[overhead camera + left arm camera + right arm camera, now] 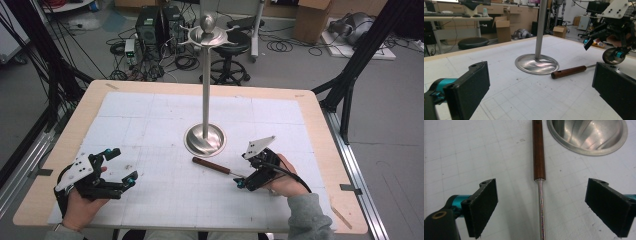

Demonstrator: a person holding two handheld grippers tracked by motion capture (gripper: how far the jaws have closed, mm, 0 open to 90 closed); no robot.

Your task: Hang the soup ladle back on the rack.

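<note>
The utensil lies flat on the white gridded mat, just near of the round base of the steel stand, its brown wooden handle pointing left and far, its thin metal shaft running right and near toward your right hand. In the left gripper view a round metal head shows at the shaft's far end, under your right tongs. Those right tongs are spread wide, one black pad on each side of the shaft, neither pad touching it; the shaft runs down the middle of the gap in the right gripper view. Your left tongs sit well to the left on the near side of the surface, also released and holding nothing, aimed toward the stand and the utensil. The stand's pole rises from its base to a ring of hooks and a ball at the top. Beyond the surface are a black stool, cables and cardboard boxes on the floor.
</note>
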